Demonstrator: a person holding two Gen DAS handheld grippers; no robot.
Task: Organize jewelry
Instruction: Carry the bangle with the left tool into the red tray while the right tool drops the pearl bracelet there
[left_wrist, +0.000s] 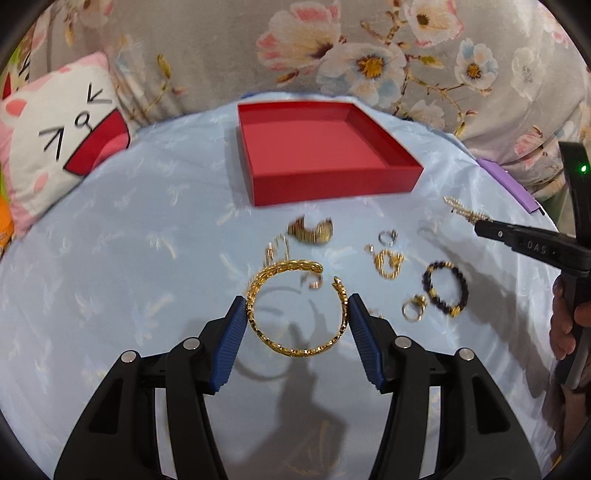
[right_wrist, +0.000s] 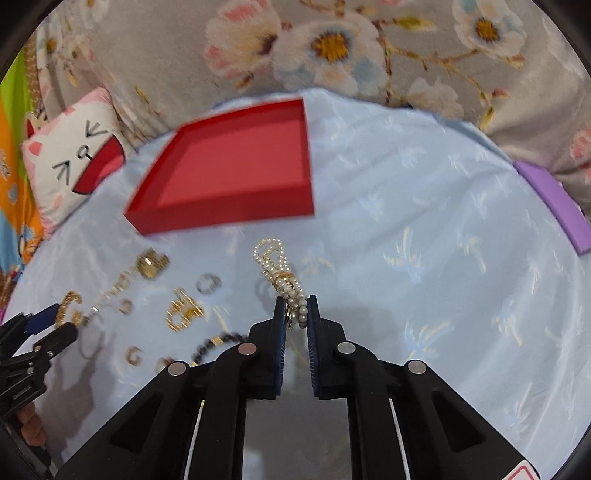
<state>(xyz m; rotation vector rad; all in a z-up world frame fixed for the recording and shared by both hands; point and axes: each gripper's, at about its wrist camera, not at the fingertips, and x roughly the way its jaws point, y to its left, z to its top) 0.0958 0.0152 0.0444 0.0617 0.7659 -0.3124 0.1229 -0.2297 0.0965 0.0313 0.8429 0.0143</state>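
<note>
An empty red box (left_wrist: 317, 155) stands at the far side of the pale blue cloth; it also shows in the right wrist view (right_wrist: 229, 173). My left gripper (left_wrist: 297, 306) is shut on a gold open bangle (left_wrist: 266, 332) and holds it above the cloth, its shadow below. My right gripper (right_wrist: 295, 306) is shut on a pearl bracelet (right_wrist: 277, 266), lifted off the cloth; it shows in the left wrist view (left_wrist: 484, 227) at the right with the pearls (left_wrist: 463, 210). Loose pieces lie between: a wide gold cuff (left_wrist: 310, 230), a dark bead bracelet (left_wrist: 445, 291), several rings and gold charms (left_wrist: 386, 260).
A cat-face cushion (left_wrist: 55, 147) lies at the left. A floral blanket (left_wrist: 369, 48) runs behind the cloth. A purple box (right_wrist: 554, 206) sits at the right edge. The person's hand (left_wrist: 565, 321) holds the right gripper's handle.
</note>
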